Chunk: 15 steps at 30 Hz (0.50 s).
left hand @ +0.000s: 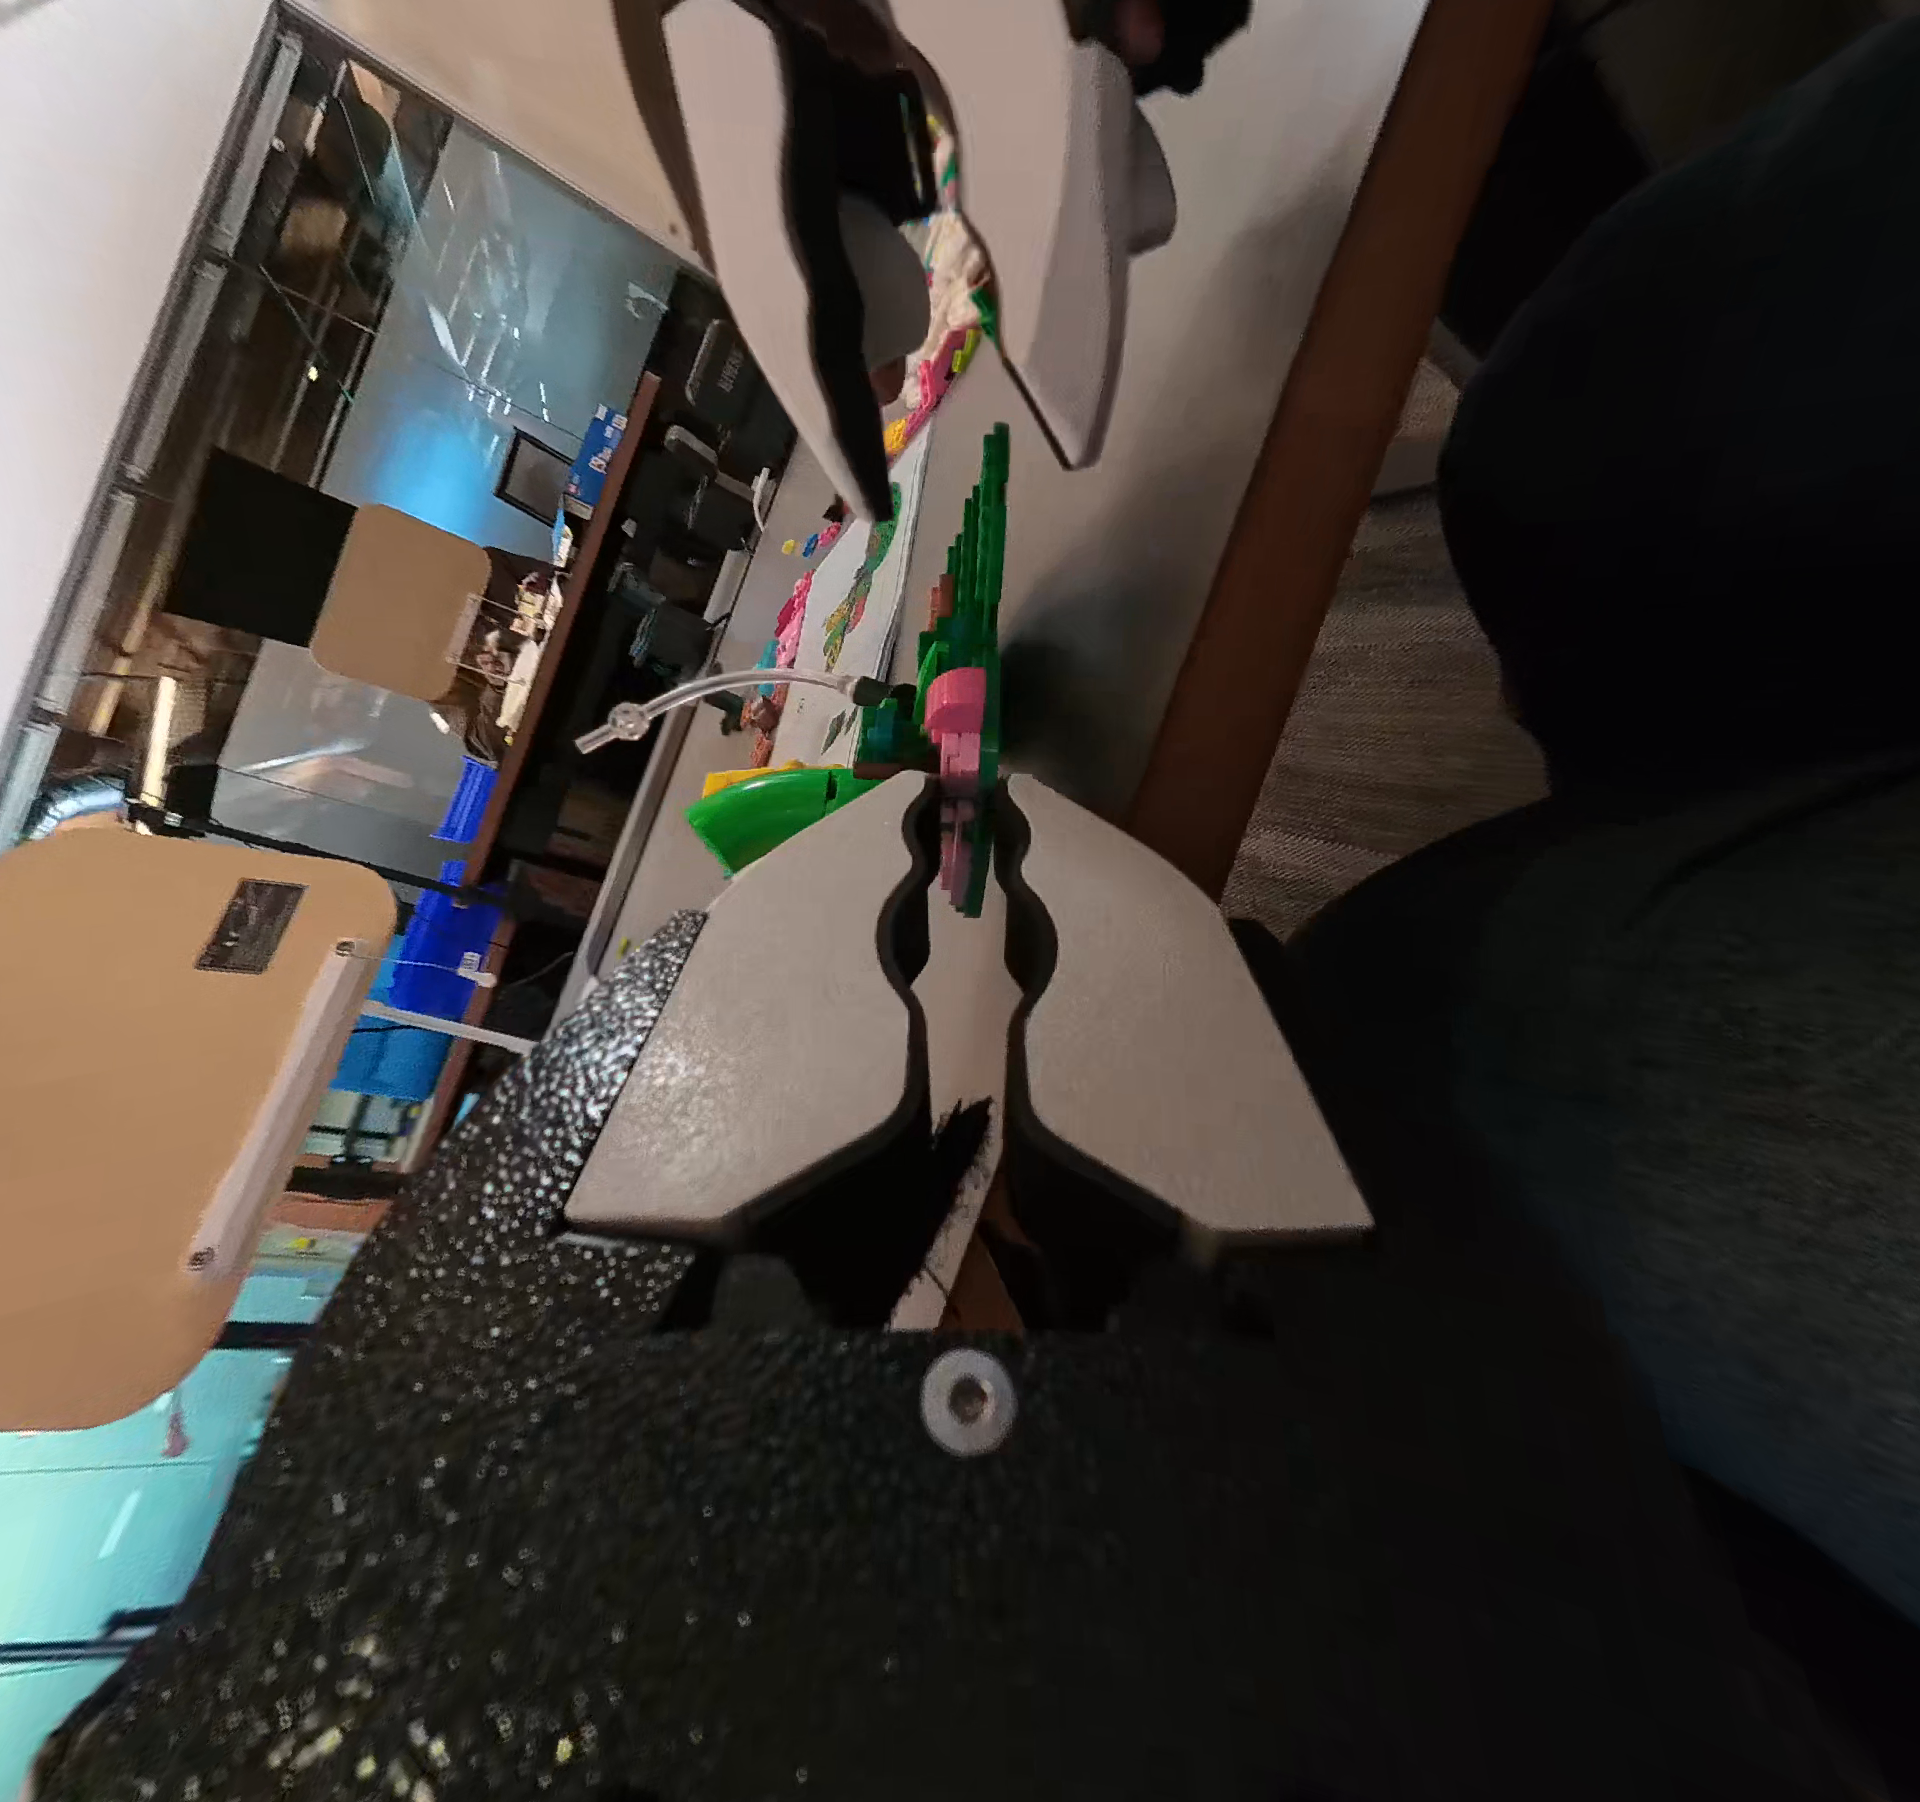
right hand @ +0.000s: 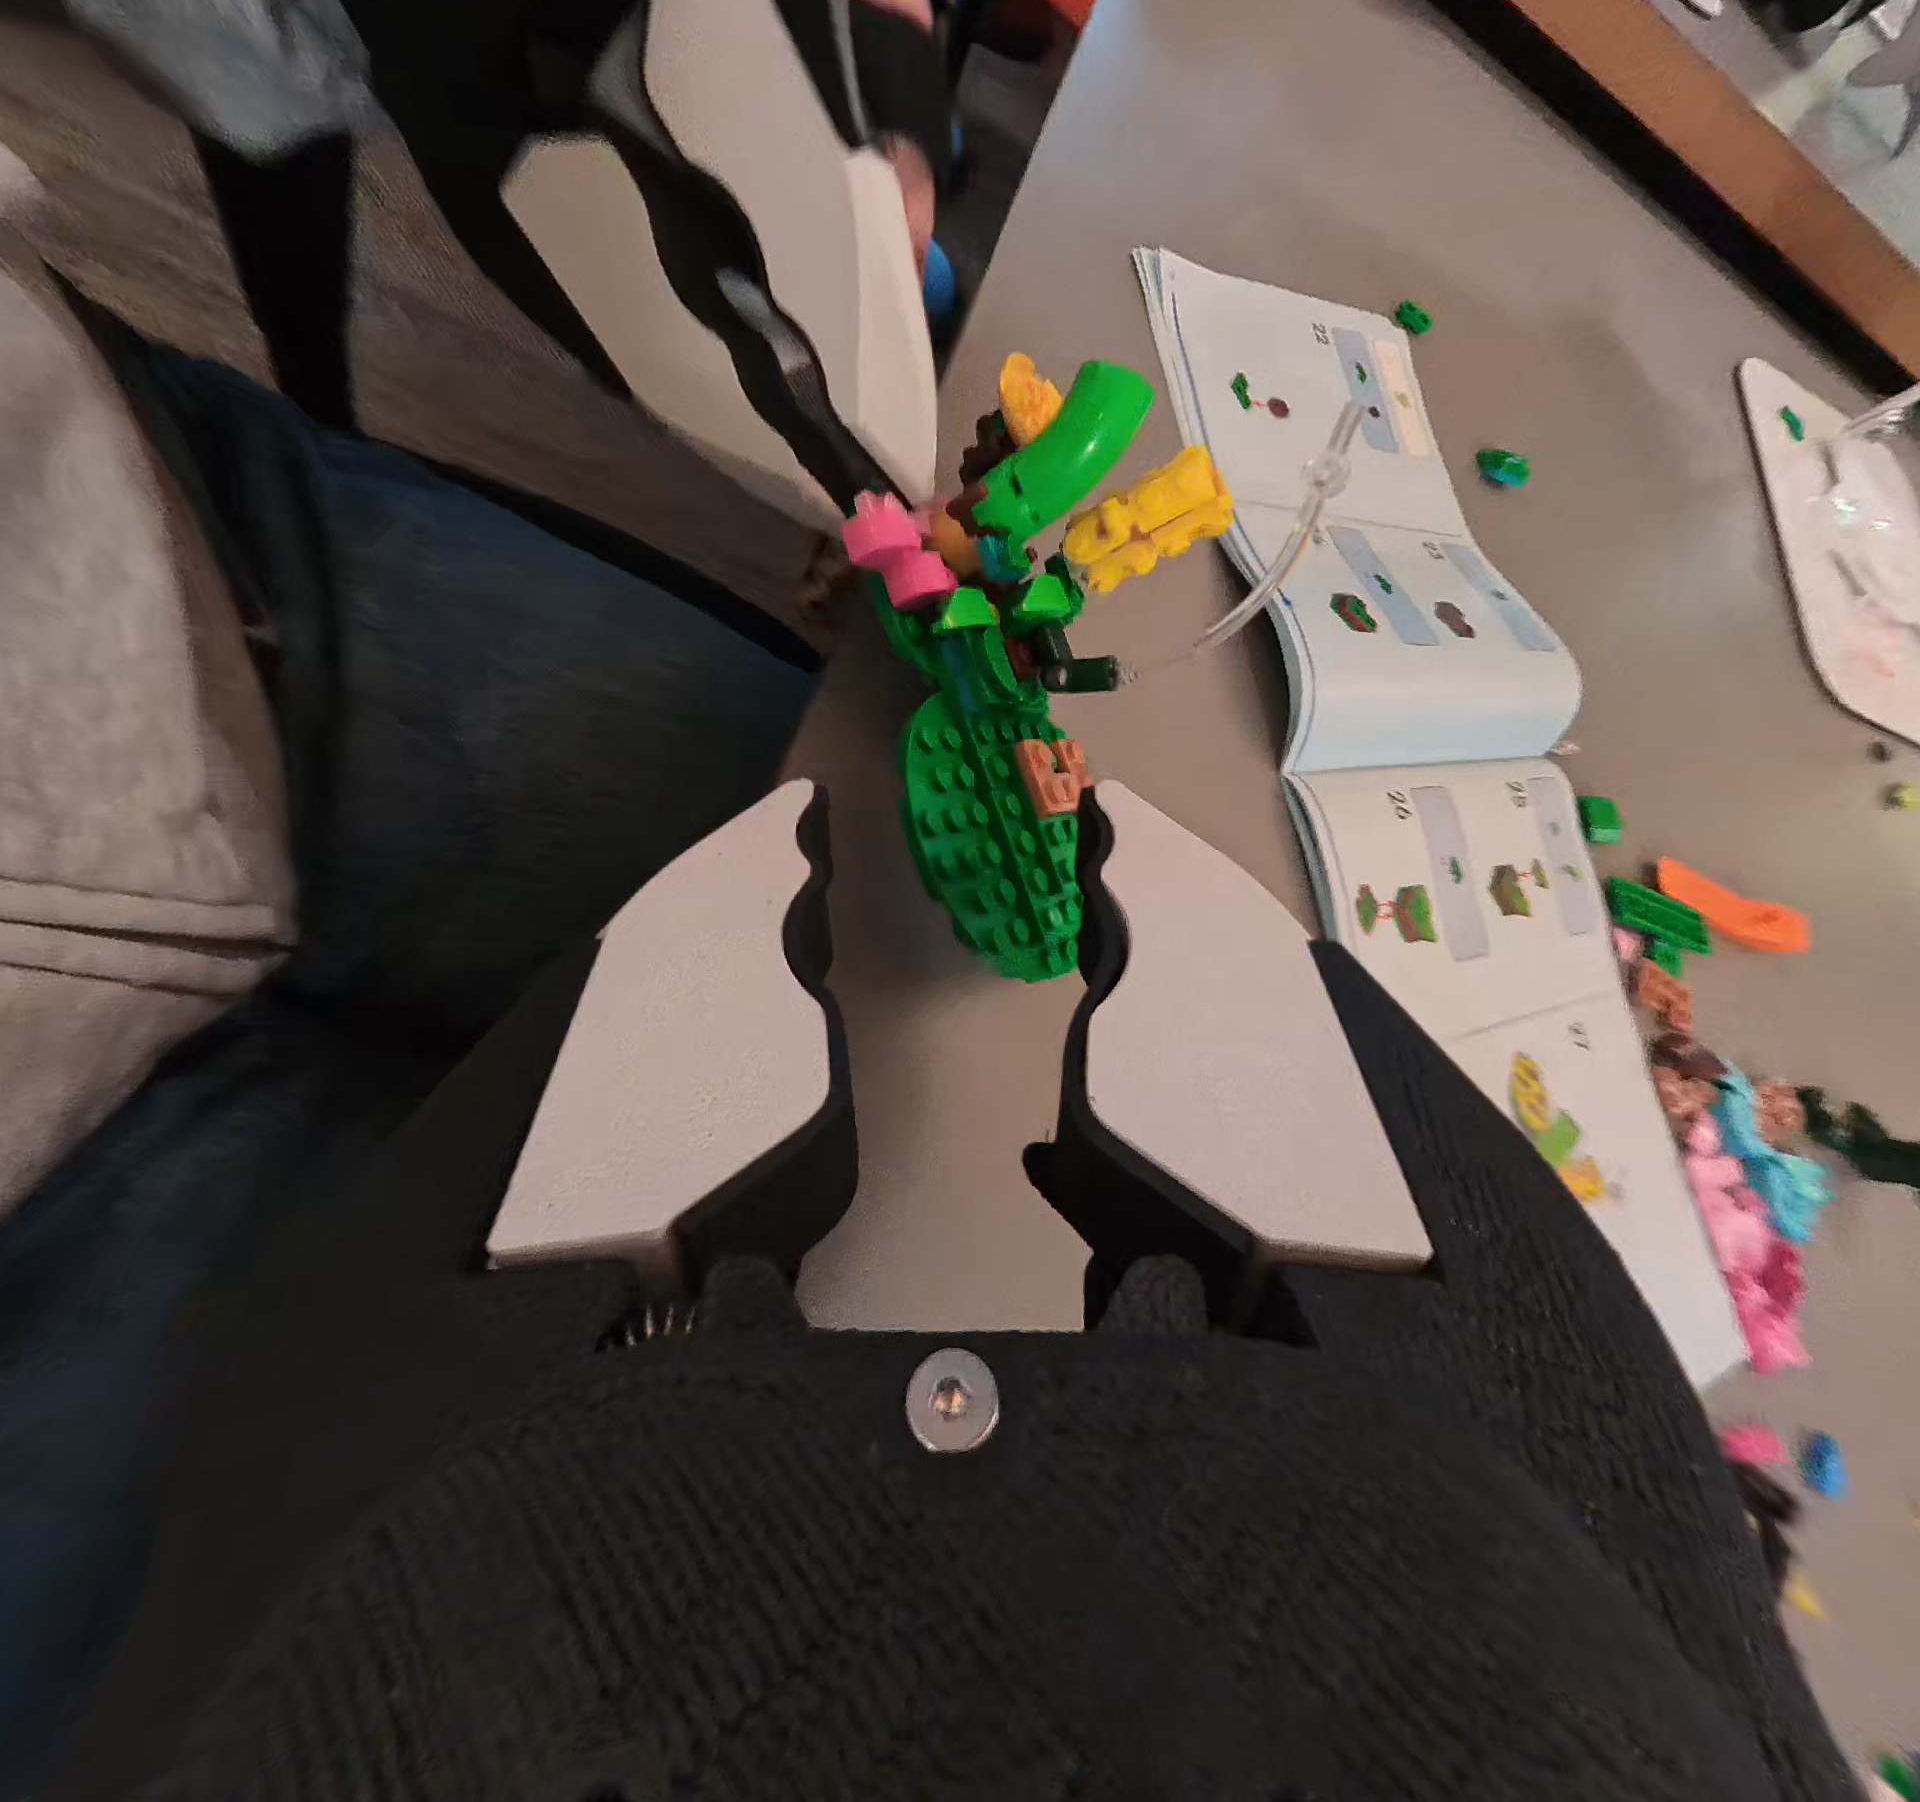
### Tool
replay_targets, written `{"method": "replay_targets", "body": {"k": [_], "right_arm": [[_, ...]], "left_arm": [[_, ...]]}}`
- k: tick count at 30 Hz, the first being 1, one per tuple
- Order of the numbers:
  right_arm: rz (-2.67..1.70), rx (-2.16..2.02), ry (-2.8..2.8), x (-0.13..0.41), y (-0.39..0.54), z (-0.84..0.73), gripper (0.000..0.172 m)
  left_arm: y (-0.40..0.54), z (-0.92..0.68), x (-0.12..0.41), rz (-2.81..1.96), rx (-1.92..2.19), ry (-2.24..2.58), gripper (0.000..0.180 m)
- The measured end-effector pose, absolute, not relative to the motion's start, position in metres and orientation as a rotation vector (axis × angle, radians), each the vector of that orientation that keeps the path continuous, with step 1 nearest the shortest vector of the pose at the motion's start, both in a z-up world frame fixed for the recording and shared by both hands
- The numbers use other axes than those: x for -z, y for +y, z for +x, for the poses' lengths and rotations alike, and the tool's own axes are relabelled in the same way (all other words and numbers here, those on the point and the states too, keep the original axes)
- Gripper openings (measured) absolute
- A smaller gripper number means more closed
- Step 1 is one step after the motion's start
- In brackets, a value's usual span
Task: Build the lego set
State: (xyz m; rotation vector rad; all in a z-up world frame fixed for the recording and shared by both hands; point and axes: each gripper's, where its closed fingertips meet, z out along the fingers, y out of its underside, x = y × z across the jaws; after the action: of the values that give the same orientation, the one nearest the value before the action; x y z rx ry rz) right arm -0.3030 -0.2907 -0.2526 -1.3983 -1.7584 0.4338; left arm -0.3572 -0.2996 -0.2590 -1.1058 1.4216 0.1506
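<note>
A brick model shows in both views: a round green studded plate (right hand: 987,848) with a brown brick, pink bricks (right hand: 894,547), a curved green piece (right hand: 1081,433), a yellow piece (right hand: 1143,516) and a clear tube (right hand: 1299,526). My left gripper (left hand: 964,791) is shut on the model's pink and green end (left hand: 971,848) and holds it edge-on over the grey table (left hand: 1143,505). It also shows in the right wrist view (right hand: 878,500). My right gripper (right hand: 956,802) is open around the plate. Its left pad stands clear; its right finger (right hand: 1101,879) is at the plate's edge. It shows open in the left wrist view (left hand: 977,485).
An open instruction booklet (right hand: 1434,672) lies to the right of the model. Loose bricks (right hand: 1745,1181) and an orange tool (right hand: 1735,911) lie beyond it, with a white mat (right hand: 1829,557) farther right. The table's wooden edge (left hand: 1351,402) and a person's dark trouser leg (right hand: 468,661) are close by. My hands' fingertips stand some 6 cm from each other.
</note>
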Motion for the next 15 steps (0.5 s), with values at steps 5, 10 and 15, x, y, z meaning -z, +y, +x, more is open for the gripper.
{"method": "replay_targets", "body": {"k": [5, 10, 15], "right_arm": [[-1.325, -0.177, -1.797, 0.261, -0.277, -0.298, 0.018], [-1.267, -0.048, -1.763, 0.255, -0.267, -0.298, 0.006], [-1.268, 0.007, -1.739, 0.251, -0.259, -0.291, 0.003]], "left_arm": [[-0.294, -0.357, 0.251, -1.188, -0.025, 1.348, 0.008], [-0.289, -0.357, 0.245, -1.199, -0.027, 1.28, 0.009], [-0.286, -0.36, 0.228, -1.212, -0.031, 1.176, 0.036]]}}
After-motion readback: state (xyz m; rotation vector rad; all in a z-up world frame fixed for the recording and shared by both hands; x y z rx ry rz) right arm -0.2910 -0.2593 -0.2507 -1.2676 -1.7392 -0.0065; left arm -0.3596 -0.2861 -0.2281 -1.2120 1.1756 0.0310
